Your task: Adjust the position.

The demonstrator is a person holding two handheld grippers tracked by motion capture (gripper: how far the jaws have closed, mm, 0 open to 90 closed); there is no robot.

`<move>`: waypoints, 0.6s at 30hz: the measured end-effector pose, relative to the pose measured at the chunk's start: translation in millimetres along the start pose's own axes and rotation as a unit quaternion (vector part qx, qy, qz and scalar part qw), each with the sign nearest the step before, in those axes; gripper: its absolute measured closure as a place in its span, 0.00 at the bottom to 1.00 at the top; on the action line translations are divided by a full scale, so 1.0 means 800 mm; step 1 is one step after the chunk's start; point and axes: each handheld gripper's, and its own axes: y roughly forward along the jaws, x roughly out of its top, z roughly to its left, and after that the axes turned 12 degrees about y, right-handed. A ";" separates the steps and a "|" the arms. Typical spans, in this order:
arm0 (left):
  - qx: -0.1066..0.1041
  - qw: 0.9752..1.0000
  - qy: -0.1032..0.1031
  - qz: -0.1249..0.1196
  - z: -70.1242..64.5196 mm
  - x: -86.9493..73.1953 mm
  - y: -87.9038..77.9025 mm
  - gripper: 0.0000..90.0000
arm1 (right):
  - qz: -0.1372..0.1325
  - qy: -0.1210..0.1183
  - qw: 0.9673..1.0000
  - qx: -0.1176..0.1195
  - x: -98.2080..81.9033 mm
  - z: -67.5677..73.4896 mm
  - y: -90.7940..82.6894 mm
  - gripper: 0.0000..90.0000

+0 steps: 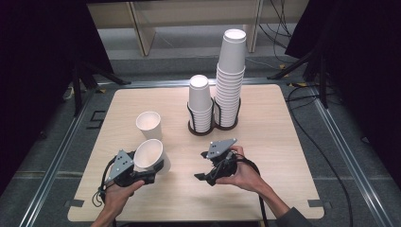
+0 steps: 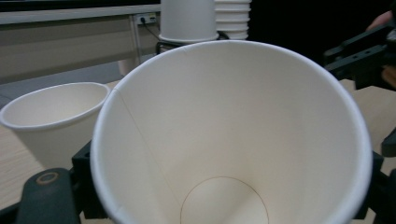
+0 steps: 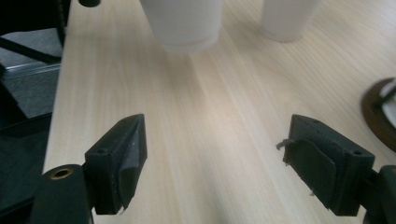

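My left gripper (image 1: 153, 166) is shut on a white paper cup (image 1: 149, 154) at the front left of the wooden table (image 1: 265, 189). The cup tilts with its mouth towards the camera, and in the left gripper view the cup (image 2: 229, 135) sits between the two black jaws. Its base (image 3: 184, 23) is low over the tabletop in the right gripper view. A second white cup (image 1: 149, 125) stands upright just behind it, also seen as the cup (image 2: 51, 116) at the left. My right gripper (image 1: 202, 165) is open at the table's front middle; in its own view the gripper (image 3: 215, 163) has nothing between its pads.
At the back middle a black wire holder (image 1: 201, 128) carries a short stack of cups (image 1: 199, 101) and a tall stack (image 1: 230, 75). Its round base (image 3: 380, 112) lies to the right of my right gripper. Cables trail on the floor at the right.
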 end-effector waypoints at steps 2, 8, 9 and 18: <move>0.009 1.000 0.000 0.004 0.004 -0.003 0.001 0.18 | -0.005 0.009 1.000 -0.010 -0.004 -0.004 -0.005 0.24; 0.034 0.999 -0.007 0.014 0.017 -0.009 0.002 0.18 | -0.014 0.035 0.999 -0.038 -0.015 -0.013 -0.017 0.22; 0.039 0.999 -0.007 0.024 0.018 -0.010 0.000 0.18 | -0.018 0.044 0.998 -0.043 -0.018 -0.015 -0.019 0.22; 0.070 0.996 -0.028 0.045 0.039 -0.021 -0.001 0.18 | -0.022 0.072 0.994 -0.074 -0.036 -0.022 -0.030 0.22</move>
